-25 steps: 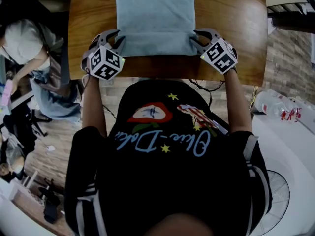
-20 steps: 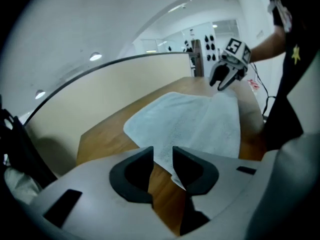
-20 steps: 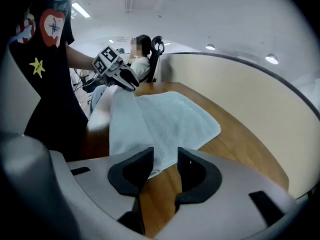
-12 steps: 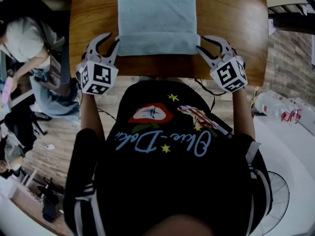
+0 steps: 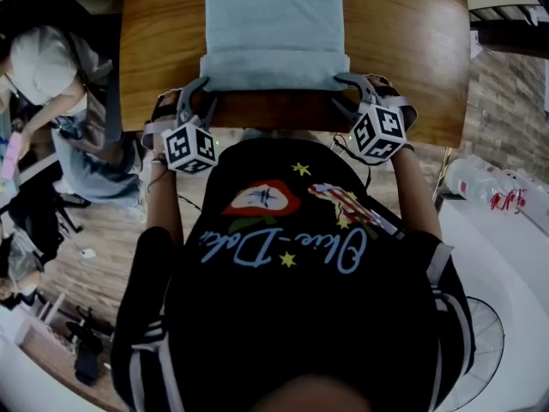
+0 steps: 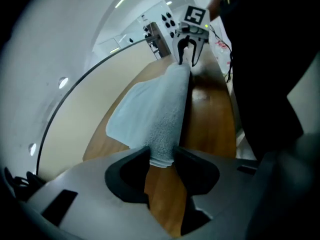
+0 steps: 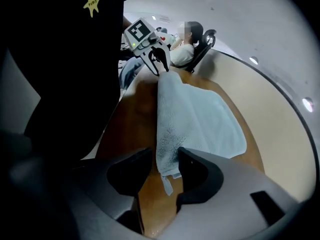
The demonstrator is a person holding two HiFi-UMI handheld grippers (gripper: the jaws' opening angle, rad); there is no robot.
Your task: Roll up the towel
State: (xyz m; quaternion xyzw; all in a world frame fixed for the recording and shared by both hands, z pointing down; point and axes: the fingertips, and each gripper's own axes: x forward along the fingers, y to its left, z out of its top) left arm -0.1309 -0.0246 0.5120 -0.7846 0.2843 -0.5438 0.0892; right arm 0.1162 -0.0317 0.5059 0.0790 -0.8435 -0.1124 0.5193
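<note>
A pale blue towel (image 5: 274, 20) lies on the wooden table (image 5: 403, 50), its near edge turned over into a thick fold (image 5: 274, 69). My left gripper (image 5: 199, 91) straddles the fold's left end, and in the left gripper view the towel (image 6: 155, 109) sits between the pads of that gripper (image 6: 162, 156). Its jaws have just been opening. My right gripper (image 5: 347, 84) straddles the fold's right end. In the right gripper view the towel (image 7: 195, 119) leans on one pad of that gripper (image 7: 167, 166), with a gap to the other. Those jaws have also just been opening.
The table's front edge (image 5: 283, 131) runs just below both grippers, close to the person's chest. Another person (image 5: 47, 71) sits at the left beyond the table's side. Plastic bottles (image 5: 489, 187) lie on the floor at the right.
Both grippers left the towel's near corners and drew back and outward. They have since come in again, rolled over, to the two ends of the fold.
</note>
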